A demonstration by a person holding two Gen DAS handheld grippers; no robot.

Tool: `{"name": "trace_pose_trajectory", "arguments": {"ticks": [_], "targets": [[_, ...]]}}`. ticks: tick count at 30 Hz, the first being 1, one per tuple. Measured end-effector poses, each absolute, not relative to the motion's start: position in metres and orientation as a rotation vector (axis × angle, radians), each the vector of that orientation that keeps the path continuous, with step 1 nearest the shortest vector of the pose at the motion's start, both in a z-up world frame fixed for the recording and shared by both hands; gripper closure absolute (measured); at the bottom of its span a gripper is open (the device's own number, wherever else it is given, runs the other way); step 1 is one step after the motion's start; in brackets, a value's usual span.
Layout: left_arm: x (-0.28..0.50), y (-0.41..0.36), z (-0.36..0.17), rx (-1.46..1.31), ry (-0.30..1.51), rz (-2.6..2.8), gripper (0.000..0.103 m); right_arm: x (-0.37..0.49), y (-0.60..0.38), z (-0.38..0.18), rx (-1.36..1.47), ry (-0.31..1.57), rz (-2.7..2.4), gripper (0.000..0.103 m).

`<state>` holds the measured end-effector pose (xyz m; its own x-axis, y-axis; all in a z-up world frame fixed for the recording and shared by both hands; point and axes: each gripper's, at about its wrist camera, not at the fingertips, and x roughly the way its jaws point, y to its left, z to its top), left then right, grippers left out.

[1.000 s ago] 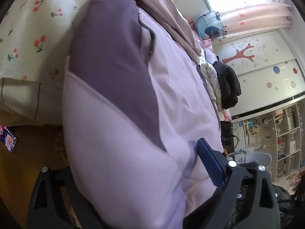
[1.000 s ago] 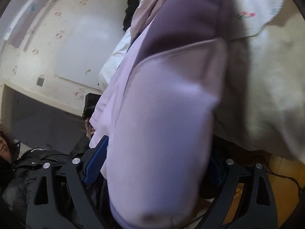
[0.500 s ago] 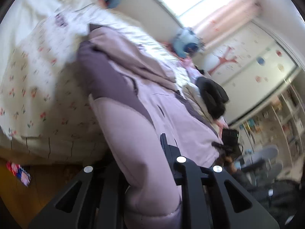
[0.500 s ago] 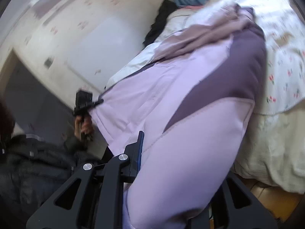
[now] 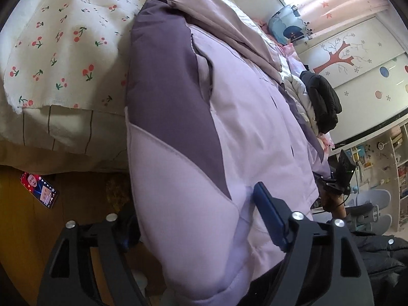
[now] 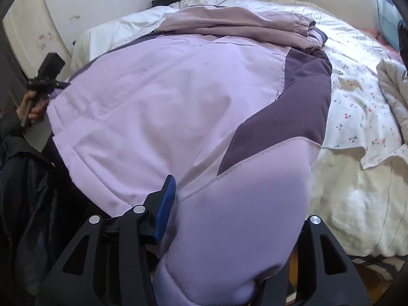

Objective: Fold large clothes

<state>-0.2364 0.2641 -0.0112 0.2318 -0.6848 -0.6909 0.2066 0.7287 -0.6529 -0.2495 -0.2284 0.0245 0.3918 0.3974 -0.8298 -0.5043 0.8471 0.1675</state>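
Note:
A large lilac jacket [image 5: 255, 117] with dark purple panels lies on the bed, its hem hanging over the near edge. It also fills the right wrist view [image 6: 178, 97]. My left gripper [image 5: 193, 219] has the thick lilac sleeve end between its jaws, with the blue pad [image 5: 267, 214] against the cloth. My right gripper [image 6: 234, 216] holds the same lilac sleeve end [image 6: 242, 216] between its jaws; its right finger is hidden behind the cloth.
The bed has a cherry-print sheet [image 5: 63, 38] and a cream quilt [image 6: 352, 191]. A phone [image 5: 39, 190] lies on the wooden floor. Black and white coats [image 5: 321, 99] are piled at the far side. Another person's hand holds a black device [image 6: 46, 76].
Both views swung back down close to the jacket. The jaws of both grippers stand wider apart around the sleeve than half a second ago.

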Motion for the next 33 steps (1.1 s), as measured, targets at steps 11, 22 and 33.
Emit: {"name": "trace_pose_trajectory", "arguments": {"ticks": [11, 22, 33], "targets": [[-0.229, 0.246, -0.028, -0.504, 1.235, -0.67, 0.02, -0.257, -0.207, 0.025, -0.316, 0.993, 0.499, 0.05], [-0.231, 0.246, -0.034, -0.518, 1.247, -0.665, 0.015, -0.258, -0.197, 0.025, -0.412, 0.988, 0.474, 0.049], [-0.229, 0.255, -0.041, -0.544, 1.245, -0.68, 0.013, -0.249, -0.217, 0.021, -0.268, 1.029, 0.526, 0.043]]}}
